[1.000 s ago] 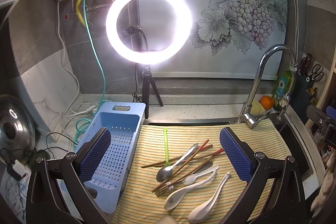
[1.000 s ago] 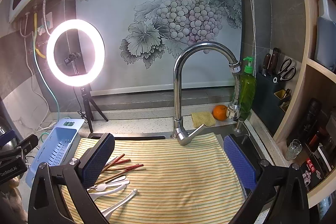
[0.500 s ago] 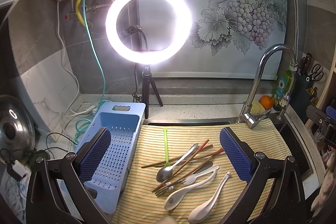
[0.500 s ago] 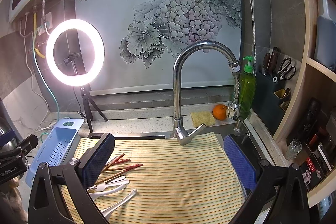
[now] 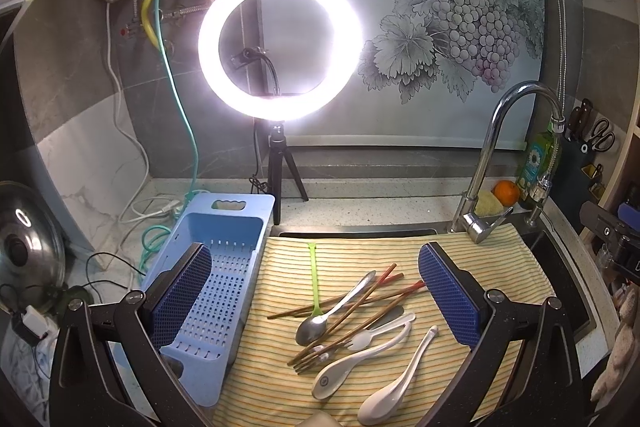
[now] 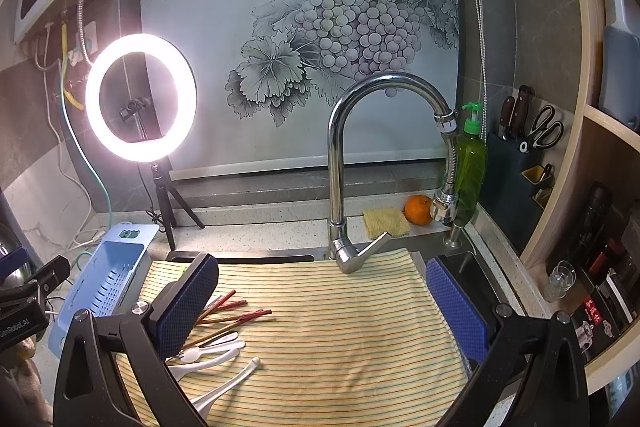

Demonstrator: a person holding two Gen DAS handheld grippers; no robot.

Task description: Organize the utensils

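Kitchen desk, striped yellow cloth (image 5: 460,259) over the sink: mixed pile of wooden chopsticks (image 5: 362,311), metal spoon (image 5: 320,319) and white ceramic spoons (image 5: 352,363) lies just right of the perforated blue plastic basket (image 5: 224,291). My left hand-held gripper (image 5: 316,291) and right hand-held gripper (image 6: 320,307) hover wide, empty. Take one top item mid-handle; lift clear before moving it to the basket.

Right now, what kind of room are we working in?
Most likely a home kitchen: a chrome faucet over a cloth-covered sink, a green soap bottle beside it, and knives and scissors in a wall holder.
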